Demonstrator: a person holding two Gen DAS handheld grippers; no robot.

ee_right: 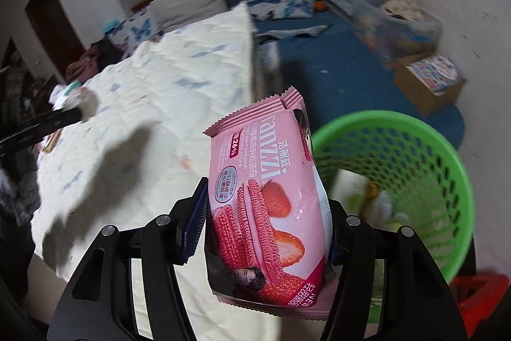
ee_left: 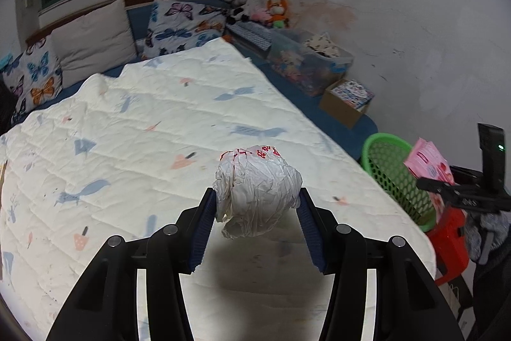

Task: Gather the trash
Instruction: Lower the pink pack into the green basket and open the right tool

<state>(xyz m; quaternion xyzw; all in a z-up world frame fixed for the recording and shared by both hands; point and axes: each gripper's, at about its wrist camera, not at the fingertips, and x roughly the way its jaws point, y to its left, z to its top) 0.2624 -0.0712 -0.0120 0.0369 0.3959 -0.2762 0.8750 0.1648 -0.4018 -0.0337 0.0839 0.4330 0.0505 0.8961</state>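
Observation:
My left gripper is shut on a crumpled white plastic bag with red print, held above the white quilt. My right gripper is shut on a pink snack wrapper, held upright just left of the green mesh basket. The basket stands at the bed's right edge and holds some trash. The pink wrapper and right gripper also show at the right of the left wrist view. The left gripper with the bag shows at the left of the right wrist view.
Butterfly pillows and stuffed toys lie at the bed's head. A clear storage bin and a cardboard box sit along the wall. A red stool stands under the basket.

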